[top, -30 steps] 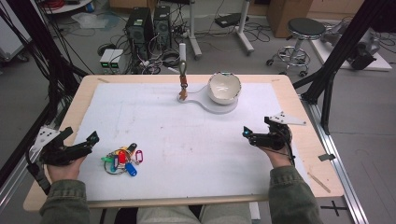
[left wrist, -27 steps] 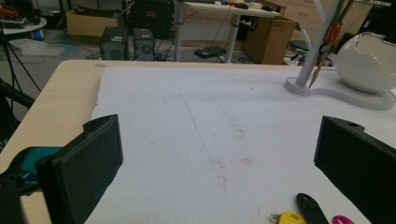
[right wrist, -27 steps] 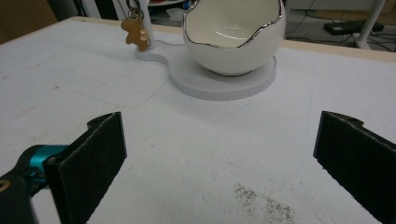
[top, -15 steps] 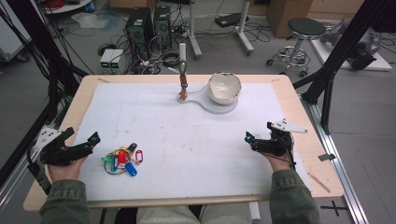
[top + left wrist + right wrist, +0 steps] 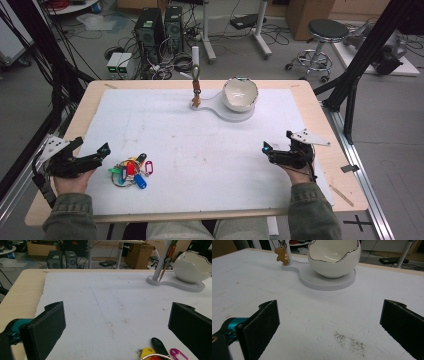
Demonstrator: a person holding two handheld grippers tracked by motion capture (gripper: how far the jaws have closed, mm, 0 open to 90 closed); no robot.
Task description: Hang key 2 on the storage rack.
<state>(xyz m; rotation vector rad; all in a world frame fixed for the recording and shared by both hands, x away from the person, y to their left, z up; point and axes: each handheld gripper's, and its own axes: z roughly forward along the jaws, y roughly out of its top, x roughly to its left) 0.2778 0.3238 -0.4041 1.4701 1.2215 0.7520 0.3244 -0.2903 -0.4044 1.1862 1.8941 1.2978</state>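
Left gripper (image 5: 102, 150) rests at the near left of the white mat (image 5: 200, 150), jaws wide apart, nothing between them. The keys (image 5: 131, 171), a bunch with coloured tags, lie on the mat just beside the left gripper, to its right and slightly nearer the person. In the left gripper view the keys (image 5: 160, 351) sit low between the two jaws, closer to the right-hand jaw, not touching either; yellow, black and pink tags show at the bottom edge.

Right gripper (image 5: 266, 148) rests at the near right of the mat, jaws wide apart, holding nothing, well apart from the keys.

At the far middle of the mat: white stand (image 5: 227, 111) carrying an egg-shaped bowl (image 5: 240, 93) and a post (image 5: 195, 67) with a small brown charm (image 5: 282, 254) hanging from it.
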